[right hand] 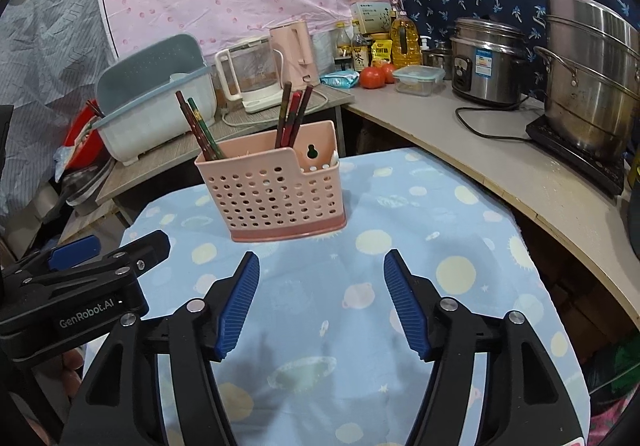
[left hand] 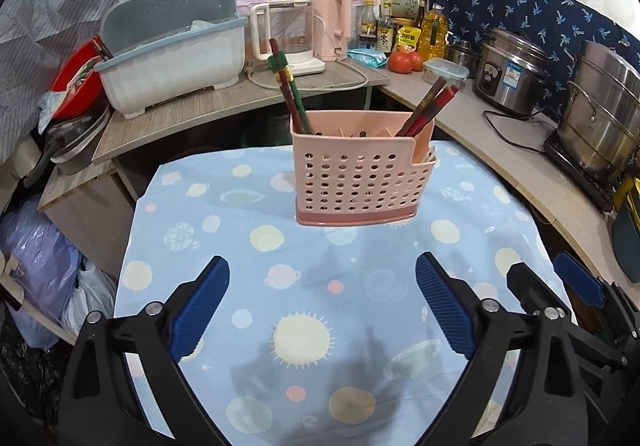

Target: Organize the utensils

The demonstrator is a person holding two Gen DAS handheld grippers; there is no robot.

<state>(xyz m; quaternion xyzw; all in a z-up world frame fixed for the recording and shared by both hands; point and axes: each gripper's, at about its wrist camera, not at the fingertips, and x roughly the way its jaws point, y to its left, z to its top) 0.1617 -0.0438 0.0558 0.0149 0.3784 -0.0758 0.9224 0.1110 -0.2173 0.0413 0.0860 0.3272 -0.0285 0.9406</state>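
A pink perforated utensil holder (left hand: 360,181) stands upright on a small table with a blue planet-print cloth (left hand: 280,306). Dark red and green chopsticks (left hand: 290,89) lean out at its left end, and more red chopsticks (left hand: 430,103) at its right. It also shows in the right wrist view (right hand: 276,191) with both chopstick groups (right hand: 200,129) (right hand: 294,113). My left gripper (left hand: 322,270) is open and empty, just in front of the holder. My right gripper (right hand: 320,262) is open and empty too, beside the left one (right hand: 108,250). It shows at the right edge of the left wrist view (left hand: 544,278).
Behind the table is a grey counter with a blue dish rack (left hand: 172,45), a glass kettle (left hand: 288,33) and a pink kettle (left hand: 332,23). To the right a pale counter holds tomatoes (left hand: 404,61), bottles, a rice cooker (left hand: 512,71) and a steel pot (left hand: 604,117).
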